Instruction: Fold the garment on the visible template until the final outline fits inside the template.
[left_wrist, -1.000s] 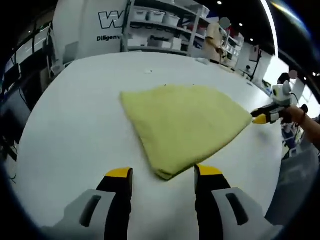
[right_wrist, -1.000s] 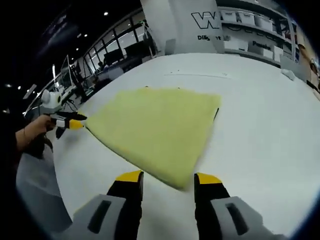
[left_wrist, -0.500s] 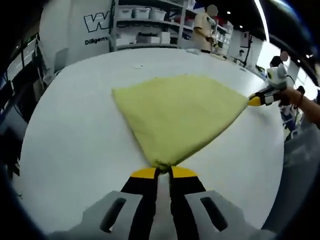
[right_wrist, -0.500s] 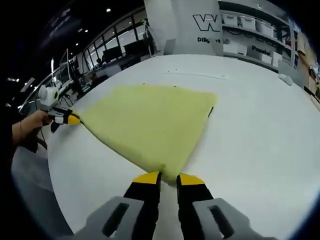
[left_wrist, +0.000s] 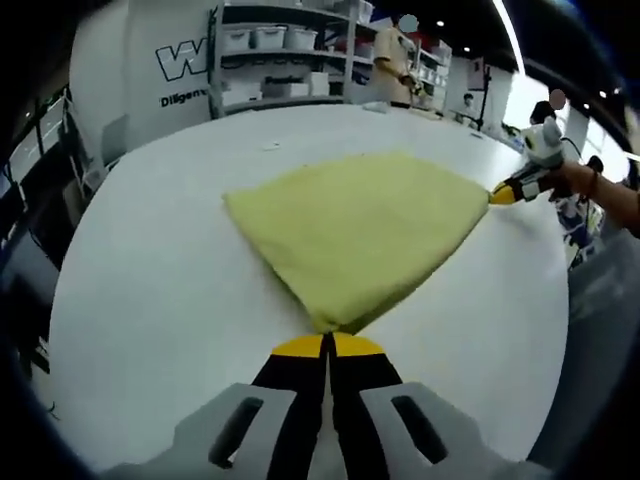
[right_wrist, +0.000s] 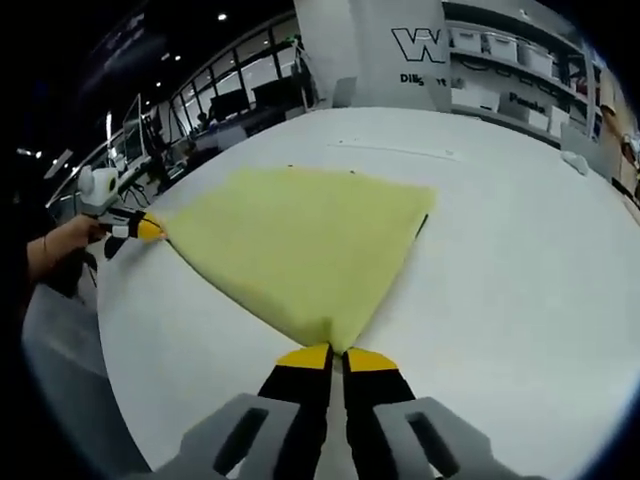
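Both grippers are clenched on near corners of the yellow garment (left_wrist: 360, 225): left gripper (left_wrist: 327, 345), right gripper (right_wrist: 335, 352). Best to lift both evenly and carry them over the garment's far edge.

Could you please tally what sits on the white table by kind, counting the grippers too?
Yellow cloth: 1
Grippers: 2, the left gripper and the right gripper, each shut on a corner of the cloth
White table: 1
Total: 4
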